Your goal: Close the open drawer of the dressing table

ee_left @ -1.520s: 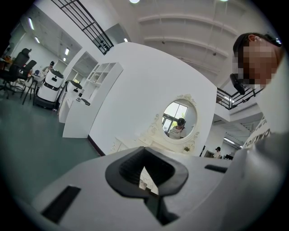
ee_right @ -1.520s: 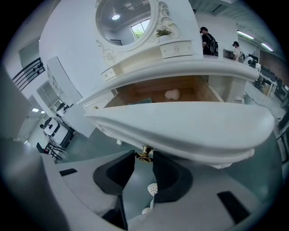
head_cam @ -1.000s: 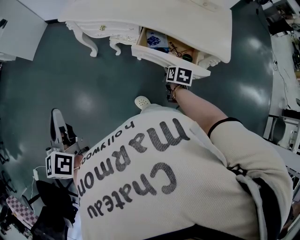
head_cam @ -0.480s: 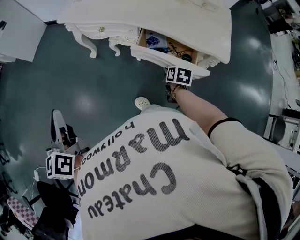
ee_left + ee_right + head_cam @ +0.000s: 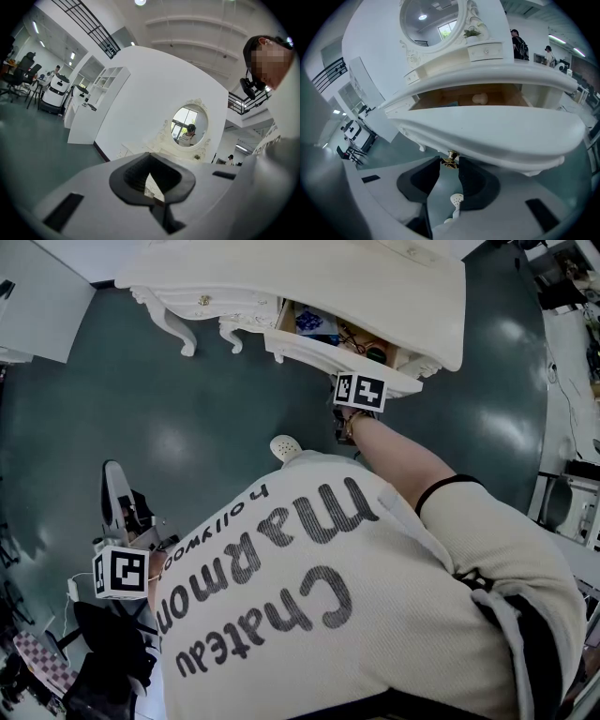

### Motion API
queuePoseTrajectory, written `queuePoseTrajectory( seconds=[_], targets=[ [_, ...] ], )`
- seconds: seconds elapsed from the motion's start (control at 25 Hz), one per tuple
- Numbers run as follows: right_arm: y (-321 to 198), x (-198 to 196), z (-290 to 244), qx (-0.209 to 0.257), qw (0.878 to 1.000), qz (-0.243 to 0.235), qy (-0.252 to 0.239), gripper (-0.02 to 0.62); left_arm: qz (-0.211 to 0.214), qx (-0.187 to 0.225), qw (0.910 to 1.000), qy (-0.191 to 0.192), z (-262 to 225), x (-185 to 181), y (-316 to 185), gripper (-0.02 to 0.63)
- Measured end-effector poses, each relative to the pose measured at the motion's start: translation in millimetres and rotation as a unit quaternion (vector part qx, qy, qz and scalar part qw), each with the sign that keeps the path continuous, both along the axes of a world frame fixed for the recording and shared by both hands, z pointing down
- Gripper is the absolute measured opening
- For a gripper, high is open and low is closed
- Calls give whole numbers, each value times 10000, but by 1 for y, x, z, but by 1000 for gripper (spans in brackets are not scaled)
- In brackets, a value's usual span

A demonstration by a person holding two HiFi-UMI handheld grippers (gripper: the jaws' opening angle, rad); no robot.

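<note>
The white carved bench (image 5: 375, 287) fills twelve o'clock in my head view. Its open drawer (image 5: 342, 354) juts toward me at about one o'clock, with small items lying inside. I judge it a stiff wooden box, moderately heavy, that should slide home under a straight, square push. If I skew it, it may bind. My right claw (image 5: 449, 163) is clamped on the little brass knob (image 5: 450, 158) at the middle of the curved front. That is the natural hold, though the knob is small and likely slippery. My left claw (image 5: 151, 164) idles at eight o'clock, jaws closed on nothing.
</note>
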State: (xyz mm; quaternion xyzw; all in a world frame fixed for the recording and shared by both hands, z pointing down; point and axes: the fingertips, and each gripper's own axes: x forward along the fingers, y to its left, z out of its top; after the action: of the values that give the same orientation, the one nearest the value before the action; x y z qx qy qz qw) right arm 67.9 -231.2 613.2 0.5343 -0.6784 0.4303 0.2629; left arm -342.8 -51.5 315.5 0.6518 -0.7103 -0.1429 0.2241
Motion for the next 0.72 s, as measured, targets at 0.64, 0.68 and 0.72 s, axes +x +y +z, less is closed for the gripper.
queuePoseTrajectory(
  seconds=[0.64,0.68,0.72],
  targets=[
    [-13,4,1,-33,10000,12,-8,144,33,-18,9998,-194,-2,1,-5,8],
    [-13,5,1,-38,10000,14,-14,144,39,-20,9998,-215,-2,2,-5,8],
    [-14,6,0,-40,10000,17,-18,144,25,-19,9998,-201,-3,3,-5,8]
  ],
)
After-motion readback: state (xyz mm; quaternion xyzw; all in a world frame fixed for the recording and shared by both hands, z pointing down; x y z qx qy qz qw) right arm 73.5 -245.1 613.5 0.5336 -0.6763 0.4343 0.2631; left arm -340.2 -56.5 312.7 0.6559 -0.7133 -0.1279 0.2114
